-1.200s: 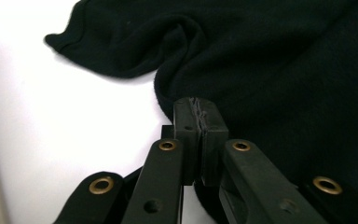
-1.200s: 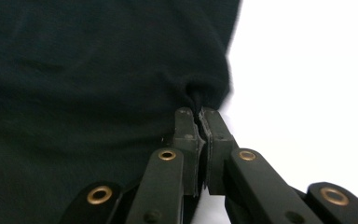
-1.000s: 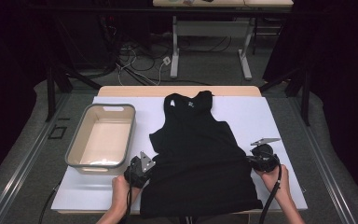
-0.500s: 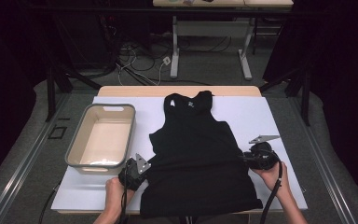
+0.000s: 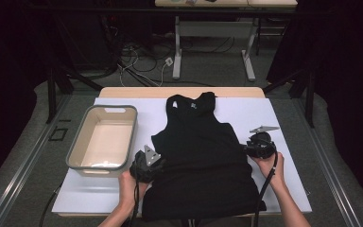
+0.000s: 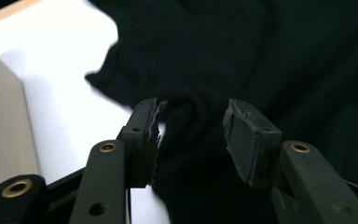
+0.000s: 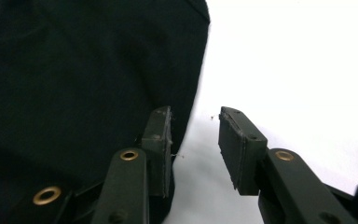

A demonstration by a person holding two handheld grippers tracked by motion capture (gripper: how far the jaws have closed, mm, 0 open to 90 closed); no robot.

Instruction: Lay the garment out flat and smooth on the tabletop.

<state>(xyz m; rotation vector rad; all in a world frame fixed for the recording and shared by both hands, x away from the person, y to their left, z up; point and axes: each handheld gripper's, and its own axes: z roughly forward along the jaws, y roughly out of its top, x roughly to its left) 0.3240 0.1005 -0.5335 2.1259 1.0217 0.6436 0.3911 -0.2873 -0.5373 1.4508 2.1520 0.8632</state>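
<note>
The left claw (image 6: 191, 135) stands released, its jaws having just been opening; black fabric lies in the gap between them, but the pads (image 6: 247, 140) do not press on it. In the high view this claw (image 5: 145, 163) sits at the left side seam of the black tank top (image 5: 201, 161), just below the armhole, with its grey plate tilted upward. The person's left hand (image 5: 130, 184) grips it from behind, the forearm rising from the bottom edge of that view and leaning slightly inward toward the garment.

The right claw (image 7: 195, 140) is also released, with a clear gap between its pads (image 7: 235, 144). One jaw rests over the edge of the cloth and the other over the bare white surface, so the hem line runs just beside the gap. In the high view it (image 5: 257, 145) sits at the top's right side seam, roughly level with the left one. The right hand (image 5: 267, 165) holds it from below, with the forearm angled in from the lower right and the cable trailing down along it.

The tank top lies flat and spread on the white tabletop (image 5: 283, 118), straps pointing away from the person and hem nearest them. A beige bin (image 5: 103, 139) stands to its left, close to the left claw.
</note>
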